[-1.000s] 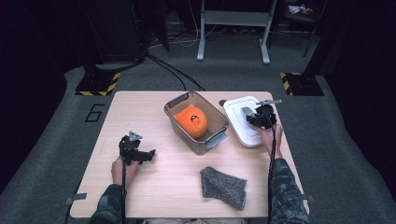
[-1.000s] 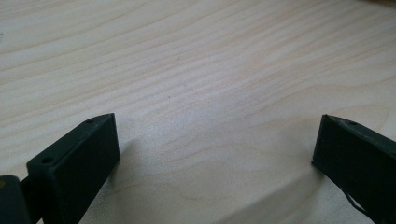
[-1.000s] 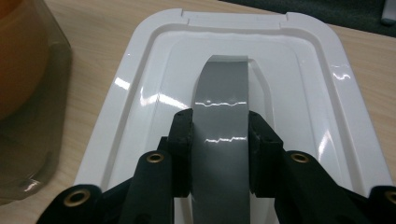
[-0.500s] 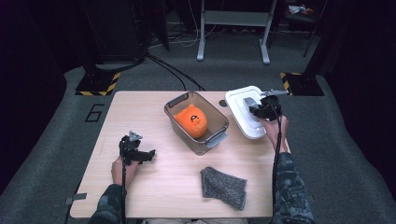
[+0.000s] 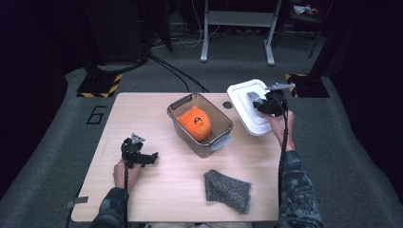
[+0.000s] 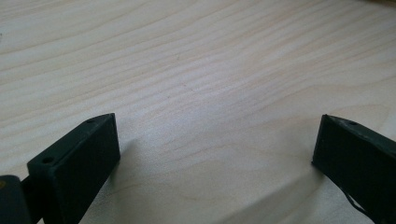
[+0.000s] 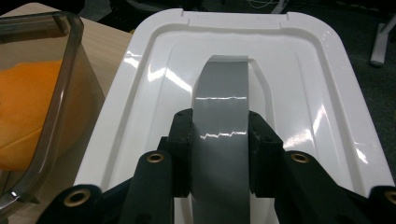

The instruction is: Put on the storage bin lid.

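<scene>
We have lifted the white lid (image 5: pixel 247 107) off the table (image 5: pixel 142 109) by its grey handle (image 7: pixel 219 135), the right gripper (image 7: pixel 219 144) pinching it, beside the clear bin (image 5: pixel 199 124) holding the orange toy (image 5: pixel 194 122); next we cover it; the left gripper (image 6: pixel 215 149) rests spread.

Camouflage sleeves (image 5: pixel 298 190), black grippers with screw-holed jaws, trailing black cables (image 5: pixel 283 142)

Near end of the grey handle (image 7: pixel 219 154) cut off by the bottom edge below the closed jaws of the right gripper (image 7: pixel 219 140). Underside of the white lid (image 7: pixel 299 88) hidden. Clear bin (image 7: pixel 42 93) left of the jaws cropped, orange toy (image 7: pixel 28 112) inside half seen. Left gripper (image 6: pixel 210 154) body out of frame.
</scene>
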A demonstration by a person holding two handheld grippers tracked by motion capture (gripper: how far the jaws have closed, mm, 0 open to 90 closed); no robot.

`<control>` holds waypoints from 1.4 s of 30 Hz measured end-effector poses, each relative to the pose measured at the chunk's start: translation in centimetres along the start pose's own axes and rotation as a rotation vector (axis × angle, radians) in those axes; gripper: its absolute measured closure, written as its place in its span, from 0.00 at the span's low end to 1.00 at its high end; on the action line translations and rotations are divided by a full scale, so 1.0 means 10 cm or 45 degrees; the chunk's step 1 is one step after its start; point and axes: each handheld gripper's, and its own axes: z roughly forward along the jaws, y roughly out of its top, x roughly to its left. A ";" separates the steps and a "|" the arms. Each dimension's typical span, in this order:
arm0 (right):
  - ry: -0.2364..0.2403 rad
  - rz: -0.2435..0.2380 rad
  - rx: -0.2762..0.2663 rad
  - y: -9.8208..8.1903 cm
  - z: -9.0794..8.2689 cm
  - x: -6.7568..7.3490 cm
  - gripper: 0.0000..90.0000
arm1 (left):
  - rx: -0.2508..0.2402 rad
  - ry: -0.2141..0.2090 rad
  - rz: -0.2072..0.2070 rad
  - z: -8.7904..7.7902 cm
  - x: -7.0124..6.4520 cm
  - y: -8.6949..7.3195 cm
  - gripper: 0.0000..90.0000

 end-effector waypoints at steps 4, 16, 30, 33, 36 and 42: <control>0.021 -0.008 0.000 0.06 -0.03 0.02 0.74 | 0.000 0.001 0.000 0.00 0.00 0.00 0.00; 0.078 -0.015 -0.024 0.24 -0.16 0.23 0.75 | 0.000 0.000 0.000 0.00 0.00 0.00 0.00; 0.161 -0.032 -0.034 0.37 -0.16 0.60 0.75 | 0.013 -0.002 0.016 -0.01 0.01 0.00 0.00; 0.190 -0.054 -0.026 0.39 -0.11 0.71 0.75 | 0.013 -0.002 0.017 -0.01 0.01 0.00 0.00; 0.214 -0.057 -0.008 0.40 -0.06 0.81 0.75 | 0.014 -0.003 0.016 -0.01 0.01 0.00 0.00; 0.262 -0.084 0.006 0.42 0.02 0.96 0.75 | 0.019 -0.007 0.013 -0.01 0.01 0.00 0.00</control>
